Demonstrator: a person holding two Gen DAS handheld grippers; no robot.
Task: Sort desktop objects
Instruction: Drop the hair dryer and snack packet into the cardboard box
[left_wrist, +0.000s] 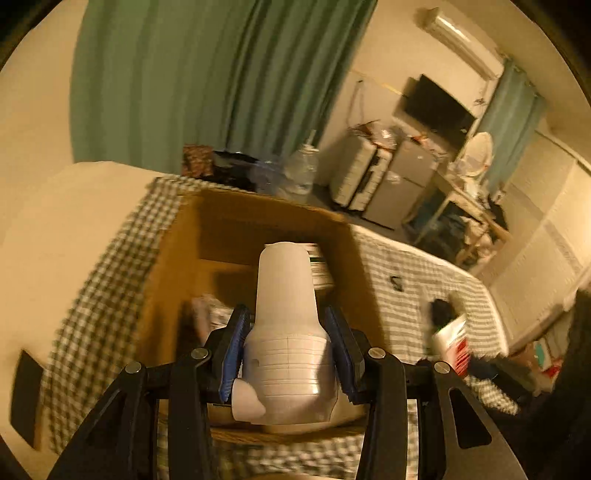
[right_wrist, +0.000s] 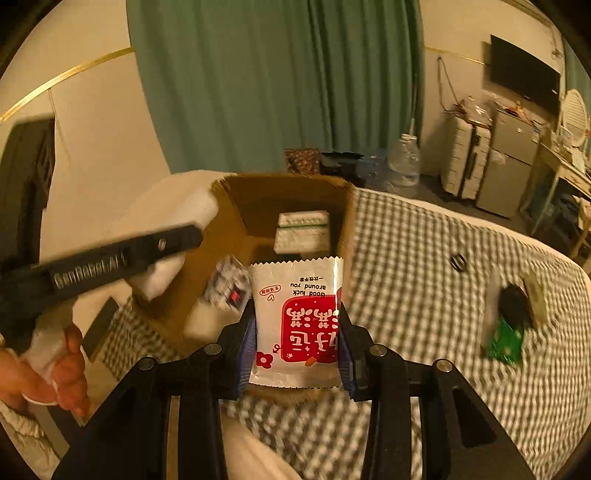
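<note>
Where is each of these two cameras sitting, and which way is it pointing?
Left wrist: on the left gripper, looking down along its fingers at a held stack of white cups over the cardboard box.
Right wrist: on the right gripper, which holds a red-and-white packet; the left hand shows.
Shared: box, checked cloth, green curtain.

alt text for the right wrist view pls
The right gripper grips a white and red packet above a checked cloth, facing an open cardboard box with small boxes inside. At left, a hand holds the other gripper.

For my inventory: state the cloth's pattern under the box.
Green-and-white check cloth, clearest in right wrist view.
</note>
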